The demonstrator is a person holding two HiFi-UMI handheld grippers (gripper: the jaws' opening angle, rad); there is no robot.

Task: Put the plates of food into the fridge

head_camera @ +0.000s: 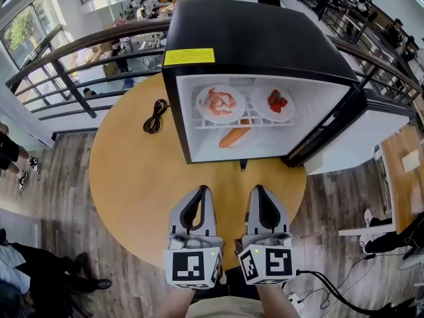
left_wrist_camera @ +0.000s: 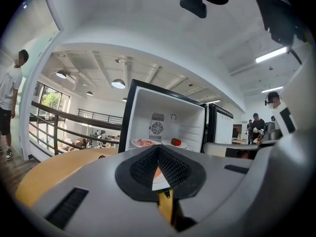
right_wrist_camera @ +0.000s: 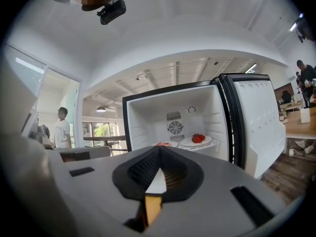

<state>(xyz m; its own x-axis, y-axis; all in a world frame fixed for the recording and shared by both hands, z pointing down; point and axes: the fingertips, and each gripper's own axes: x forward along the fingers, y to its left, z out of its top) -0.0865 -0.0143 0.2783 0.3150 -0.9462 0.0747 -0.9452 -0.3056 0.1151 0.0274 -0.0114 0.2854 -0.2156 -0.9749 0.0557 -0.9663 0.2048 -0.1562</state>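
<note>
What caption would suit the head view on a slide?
Left tool and right tool, both shut, face the open fridge, where a pink-food plate and a red-fruit plate sit on its shelf.

The black fridge [head_camera: 255, 38] stands at the table's [head_camera: 132, 177] far edge with its door [head_camera: 358, 138] swung open to the right. On its wire shelf [head_camera: 246, 122] two white plates sit side by side: the plate of pink meat [head_camera: 220, 103] on the left, the plate of red fruit [head_camera: 273, 103] on the right.

Fridge [head_camera: 258, 42] open, door [head_camera: 351, 134] swung right; table [head_camera: 132, 177] in front gives free approach. Left plate [head_camera: 220, 103] and right plate [head_camera: 273, 102] occupy the shelf [head_camera: 199, 121]; an orange item [head_camera: 235, 136], perhaps a carrot, lies beneath. Cable [head_camera: 156, 116] lies left.
</note>
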